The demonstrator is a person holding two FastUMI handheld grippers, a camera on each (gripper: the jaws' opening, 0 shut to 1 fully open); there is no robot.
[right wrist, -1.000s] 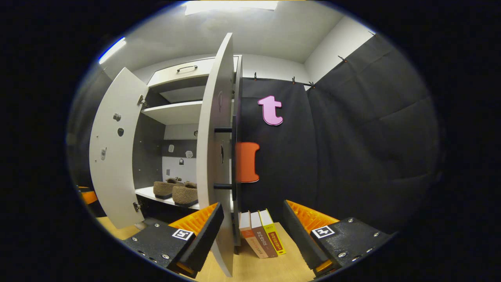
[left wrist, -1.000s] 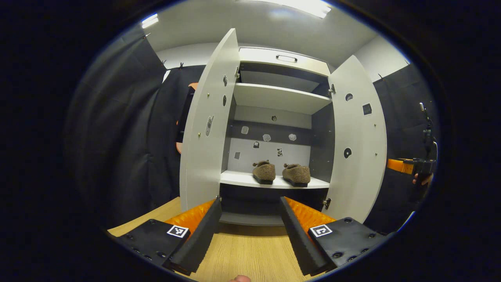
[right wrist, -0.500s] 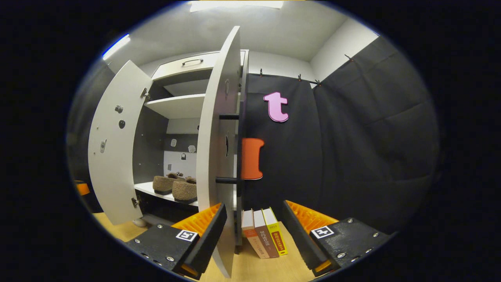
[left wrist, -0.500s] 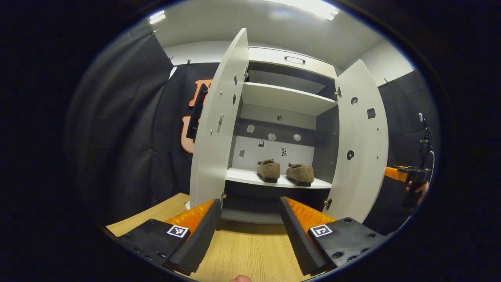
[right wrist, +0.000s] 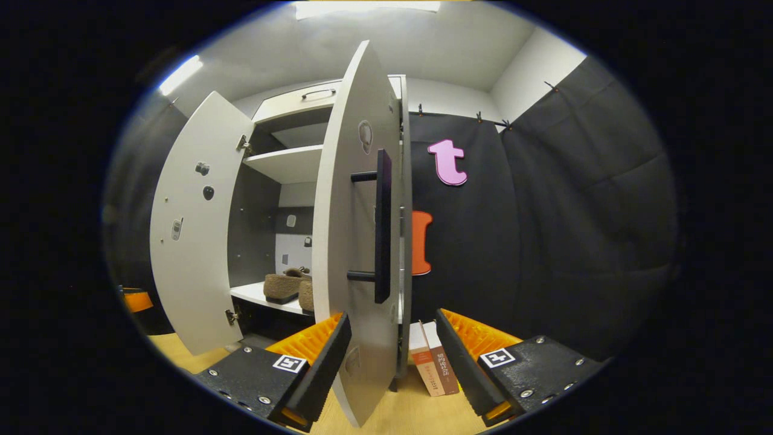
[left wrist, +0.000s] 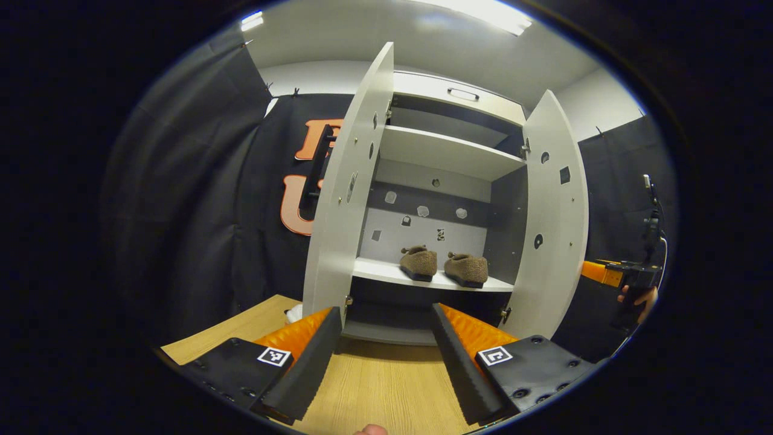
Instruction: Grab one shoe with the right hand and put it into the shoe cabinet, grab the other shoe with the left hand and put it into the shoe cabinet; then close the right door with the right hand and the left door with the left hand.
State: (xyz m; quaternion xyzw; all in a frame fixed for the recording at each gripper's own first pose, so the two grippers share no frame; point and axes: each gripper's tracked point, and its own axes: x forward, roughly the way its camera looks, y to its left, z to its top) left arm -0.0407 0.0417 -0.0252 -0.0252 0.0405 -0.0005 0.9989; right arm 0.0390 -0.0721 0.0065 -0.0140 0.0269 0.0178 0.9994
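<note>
**Both shoes on the shelf, both doors open, fingers empty**

In the left gripper view I see my left gripper (left wrist: 383,356) with its fingers spread apart and nothing between them, hanging above the wooden table (left wrist: 386,386). Straight ahead, beyond the fingertips, stands the shoe cabinet (left wrist: 450,103). Its left door (left wrist: 344,199) and right door (left wrist: 552,223) both stand open. The two brown shoes sit side by side on the lower shelf (left wrist: 386,272), the left shoe (left wrist: 420,263) and the right shoe (left wrist: 467,269) close together, well beyond my fingers and roughly in line with the gap between them, a little to its right. At the right edge, past the right door, I can see a hand (left wrist: 640,297) holding the other gripper; I cannot tell how its fingers stand from here.

In the right gripper view my right gripper (right wrist: 392,362) also has its fingers apart, holding nothing. The right door (right wrist: 356,241) comes edge-on toward the camera, its lower edge down between the fingers, nearer the left one; I cannot tell whether that finger touches it. The door's dark bar handle (right wrist: 382,226) is above the gap. Two books (right wrist: 432,365) stand on the table between door and right finger. Left of the door the shoes (right wrist: 290,285) show on the shelf, with the left door (right wrist: 193,229) open beyond.
</note>
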